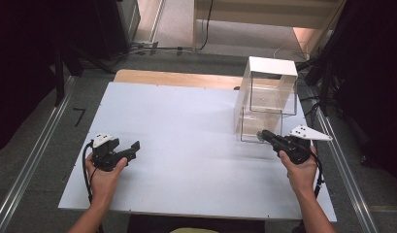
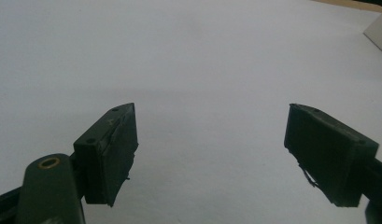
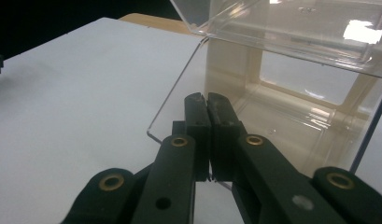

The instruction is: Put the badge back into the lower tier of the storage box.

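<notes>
Clear plastic box (image 1: 266,99) stands at the table's (image 1: 176,145) far right, its lower front edge touching or just ahead of the right gripper's (image 3: 207,100) pressed-together fingers, while the left gripper (image 1: 133,148), fingers spread, rests well apart.

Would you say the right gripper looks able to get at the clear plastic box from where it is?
Probably yes. The right gripper, its fingers pressed shut with nothing between them, already sits at the near lower edge of the clear plastic box, and nothing stands between them on the white table.
</notes>
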The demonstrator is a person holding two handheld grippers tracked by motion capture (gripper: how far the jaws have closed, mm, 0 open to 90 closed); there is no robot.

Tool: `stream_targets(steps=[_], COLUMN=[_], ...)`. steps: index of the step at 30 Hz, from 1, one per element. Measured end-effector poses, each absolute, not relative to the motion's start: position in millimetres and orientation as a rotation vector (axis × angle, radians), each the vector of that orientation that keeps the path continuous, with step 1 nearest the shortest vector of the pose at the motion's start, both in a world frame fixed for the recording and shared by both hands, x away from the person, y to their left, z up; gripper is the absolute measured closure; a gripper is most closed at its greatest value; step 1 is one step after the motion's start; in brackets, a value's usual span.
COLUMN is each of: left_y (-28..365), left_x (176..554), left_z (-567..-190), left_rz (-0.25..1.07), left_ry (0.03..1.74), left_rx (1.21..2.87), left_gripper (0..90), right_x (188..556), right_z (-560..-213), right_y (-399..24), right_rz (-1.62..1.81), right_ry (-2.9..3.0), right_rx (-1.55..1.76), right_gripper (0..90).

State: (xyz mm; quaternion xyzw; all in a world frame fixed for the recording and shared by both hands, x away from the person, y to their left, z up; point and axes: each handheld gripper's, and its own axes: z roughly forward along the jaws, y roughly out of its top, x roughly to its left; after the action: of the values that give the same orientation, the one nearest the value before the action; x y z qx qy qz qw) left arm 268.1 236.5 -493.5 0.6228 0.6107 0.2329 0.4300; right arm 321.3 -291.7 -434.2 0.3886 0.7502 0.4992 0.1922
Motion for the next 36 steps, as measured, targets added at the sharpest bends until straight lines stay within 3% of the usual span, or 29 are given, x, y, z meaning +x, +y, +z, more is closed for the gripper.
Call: stream_targets(steps=[17,24,36], left_y=[237,237,238], left_x=[268,268,268], left_z=[-494,-494,-493], left_rz=[0.582,0.579,0.582], left_ry=[1.525,1.523,1.523], left_rx=[1.553,1.551,1.544], left_gripper=[17.4,17.4,17.4], right_x=[339,340,337], right_z=[-445,-447,-449], right_y=[-293,-290,-286], right_rz=[1.329,1.325,1.288], right_ry=[2.092,2.114,2.130], right_rx=[1.162,1.181,1.206], right_gripper=[84.9,57.9,37.0])
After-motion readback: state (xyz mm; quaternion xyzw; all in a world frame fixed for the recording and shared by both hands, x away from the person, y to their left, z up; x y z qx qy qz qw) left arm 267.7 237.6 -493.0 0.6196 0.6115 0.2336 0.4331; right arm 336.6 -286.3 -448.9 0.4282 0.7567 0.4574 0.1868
